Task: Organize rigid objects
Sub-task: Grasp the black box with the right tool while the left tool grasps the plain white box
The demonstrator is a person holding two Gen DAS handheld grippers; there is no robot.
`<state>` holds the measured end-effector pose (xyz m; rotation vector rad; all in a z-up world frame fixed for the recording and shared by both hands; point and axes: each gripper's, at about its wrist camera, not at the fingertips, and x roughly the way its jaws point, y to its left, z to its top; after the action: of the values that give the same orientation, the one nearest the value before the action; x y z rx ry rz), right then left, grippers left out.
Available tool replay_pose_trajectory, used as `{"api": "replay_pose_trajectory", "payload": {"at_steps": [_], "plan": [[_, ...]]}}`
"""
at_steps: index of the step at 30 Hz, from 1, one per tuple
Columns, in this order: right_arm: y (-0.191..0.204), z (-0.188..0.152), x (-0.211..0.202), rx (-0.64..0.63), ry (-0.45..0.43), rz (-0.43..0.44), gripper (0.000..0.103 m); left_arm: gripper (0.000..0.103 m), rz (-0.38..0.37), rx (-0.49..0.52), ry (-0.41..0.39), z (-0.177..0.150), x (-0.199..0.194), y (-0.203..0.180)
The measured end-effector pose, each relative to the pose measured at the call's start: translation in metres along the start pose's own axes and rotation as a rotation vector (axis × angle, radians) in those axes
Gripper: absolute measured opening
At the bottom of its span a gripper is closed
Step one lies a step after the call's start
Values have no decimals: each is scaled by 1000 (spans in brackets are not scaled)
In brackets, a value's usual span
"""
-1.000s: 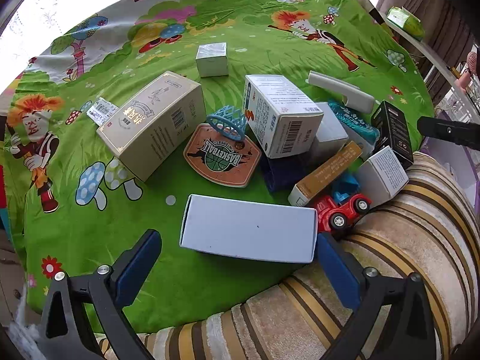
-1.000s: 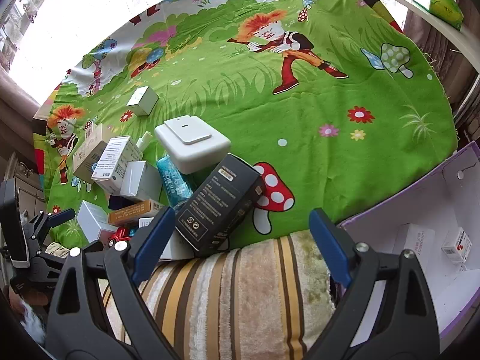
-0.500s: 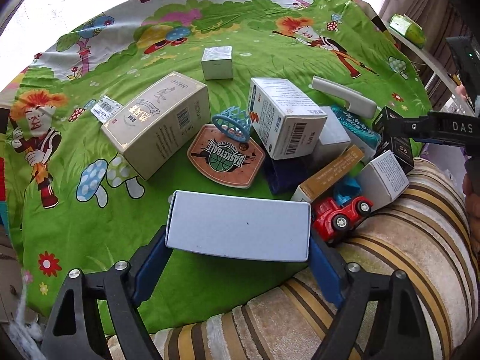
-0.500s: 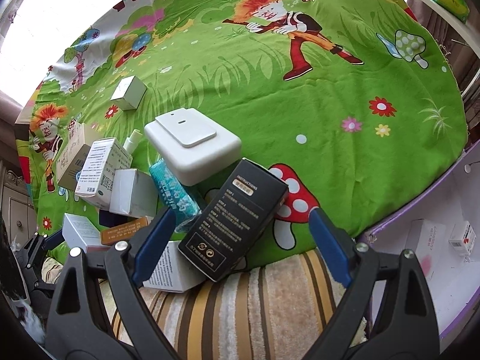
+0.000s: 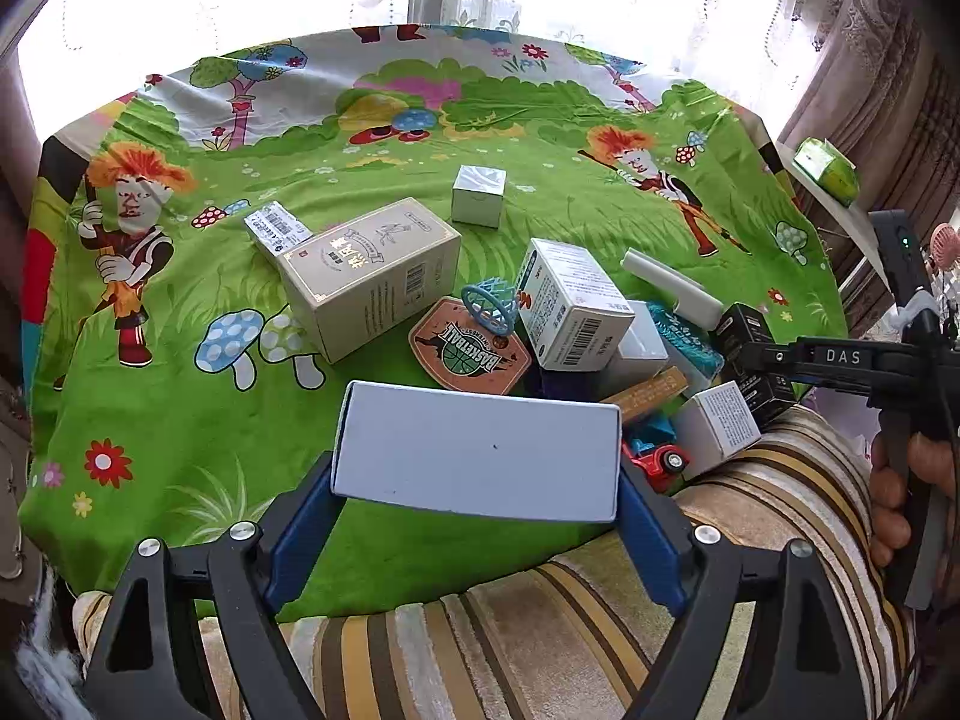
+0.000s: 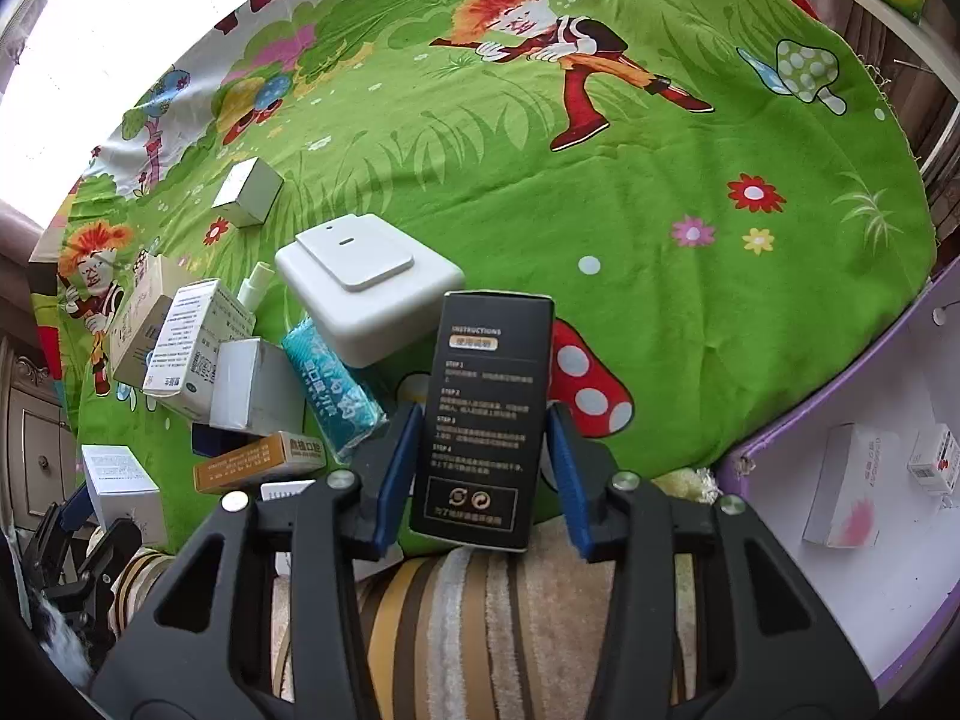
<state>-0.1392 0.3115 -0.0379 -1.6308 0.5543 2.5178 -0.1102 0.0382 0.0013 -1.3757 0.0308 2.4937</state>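
Note:
My left gripper (image 5: 477, 501) is shut on a long pale blue box (image 5: 480, 459), its blue pads on the box's two short ends, held above the green cartoon cloth. My right gripper (image 6: 483, 450) is shut on a black instructions box (image 6: 486, 414), one pad on each long side. A pile of boxes lies on the cloth: a beige box (image 5: 369, 276), a white medicine box (image 5: 570, 312), an orange box (image 6: 258, 462), a teal pack (image 6: 333, 387), a white flat device (image 6: 369, 285), a basketball hoop toy (image 5: 471, 345) and a red toy car (image 5: 654, 459).
A small white cube box (image 5: 478, 196) stands alone farther back. A purple-edged white bin (image 6: 870, 480) at the right holds a few small boxes. A striped towel (image 5: 510, 630) covers the near edge. The right gripper's body (image 5: 852, 360) shows at the right of the left wrist view.
My left gripper closed on the pale blue box and lifted it. My right gripper moved onto the black box, closed on it and turned it upright in view.

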Motion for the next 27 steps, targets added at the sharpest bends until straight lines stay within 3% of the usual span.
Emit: {"api": "replay_pose_trajectory", "payload": {"at_steps": [14, 27], "plan": [[-18, -23, -50, -22, -139, 55, 43, 86, -79, 13, -55, -4, -23, -36], [-89, -67, -98, 4, -181, 33, 43, 86, -195, 149, -45, -4, -25, -129]]}}
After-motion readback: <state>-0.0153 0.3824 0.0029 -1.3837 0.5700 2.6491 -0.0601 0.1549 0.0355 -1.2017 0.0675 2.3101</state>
